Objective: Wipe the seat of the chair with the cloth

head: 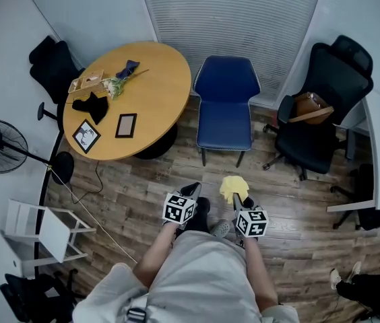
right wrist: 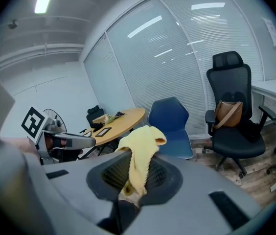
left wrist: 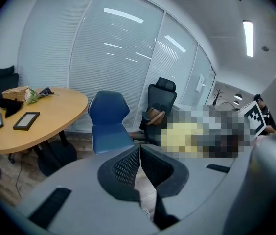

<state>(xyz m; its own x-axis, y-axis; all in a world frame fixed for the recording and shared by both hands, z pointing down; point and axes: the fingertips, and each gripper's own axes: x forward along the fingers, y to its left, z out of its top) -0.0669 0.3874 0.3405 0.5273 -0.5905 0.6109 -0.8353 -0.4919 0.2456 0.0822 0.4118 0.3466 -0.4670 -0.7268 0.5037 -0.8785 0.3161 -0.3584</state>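
Clamping the yellow cloth (right wrist: 140, 148), the right gripper (right wrist: 133, 173) has its tips hidden; the left gripper (left wrist: 139, 168) sits closed, empty.

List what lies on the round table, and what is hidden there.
On the table: a basket, a flower sprig, a dark blue item, a black cloth, a dark frame and a framed picture. The wood beneath these things is covered.

Soft yellow cloth (right wrist: 140, 153), smooth matt blue chair (head: 225, 123), wood-plank floor (head: 298, 214) w/ slight sheen.
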